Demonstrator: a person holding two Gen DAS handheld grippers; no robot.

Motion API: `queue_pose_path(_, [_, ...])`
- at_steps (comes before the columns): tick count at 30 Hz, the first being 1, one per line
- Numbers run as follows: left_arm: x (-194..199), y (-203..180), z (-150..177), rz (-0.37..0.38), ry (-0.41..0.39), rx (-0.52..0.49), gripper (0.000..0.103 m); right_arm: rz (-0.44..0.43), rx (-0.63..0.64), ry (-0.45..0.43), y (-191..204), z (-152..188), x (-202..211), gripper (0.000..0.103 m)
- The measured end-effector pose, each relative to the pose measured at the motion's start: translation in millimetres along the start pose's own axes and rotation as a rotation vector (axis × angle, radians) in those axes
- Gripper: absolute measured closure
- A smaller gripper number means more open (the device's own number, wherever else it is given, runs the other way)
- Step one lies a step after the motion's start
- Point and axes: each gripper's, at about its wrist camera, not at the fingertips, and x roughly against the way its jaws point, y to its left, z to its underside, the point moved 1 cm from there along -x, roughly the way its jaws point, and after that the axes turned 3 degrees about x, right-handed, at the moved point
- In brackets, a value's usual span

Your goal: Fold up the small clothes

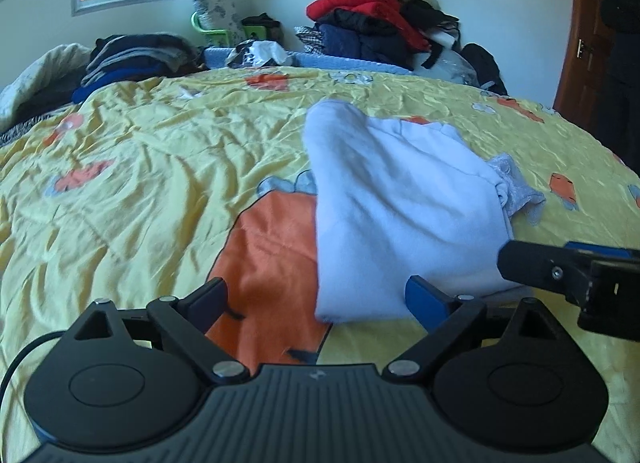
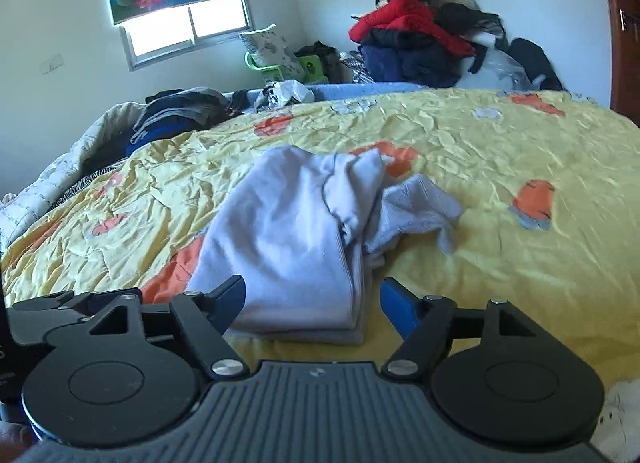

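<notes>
A small pale lavender garment (image 1: pixel 400 215) lies partly folded on the yellow bedspread (image 1: pixel 140 167), with a crumpled end sticking out at its right (image 1: pixel 516 187). My left gripper (image 1: pixel 316 295) is open and empty, just short of the garment's near edge. My right gripper (image 2: pixel 312 299) is open and empty, its jaws either side of the garment's near edge (image 2: pixel 304 255), not closed on it. The right gripper also shows at the right of the left wrist view (image 1: pixel 568 271).
The bedspread (image 2: pixel 500 255) has orange cartoon patches. Piles of dark and red clothes (image 1: pixel 380 19) are stacked at the far side, more dark clothes (image 1: pixel 132 59) at far left. A person in black (image 1: pixel 624 47) stands by a wooden door at right.
</notes>
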Motion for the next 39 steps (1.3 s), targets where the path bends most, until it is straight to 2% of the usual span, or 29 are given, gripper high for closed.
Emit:
queue_pose_path(5, [7.4,6.5,7.7,-0.023,0.002,0.006,0.006,0.011,-0.010,0.020,1.5,11.4,5.0,0.014])
queue_pose_path(10, [13.4,12.4,13.0,-0.035,0.005,0.019,0.006,0.013,0.003,0.040,5.4,20.2,9.4,0.009])
queue_pose_path(20, [24.5,21.2,24.8,-0.060,0.001,0.038,0.006,0.038,0.048,0.071,14.0,35.3,17.4,0.005])
queue_pose_path(39, [35.7,30.2,35.5,-0.087,-0.006,0.044,0.006,0.051,0.062,0.102,13.0,49.1,22.6,0.004])
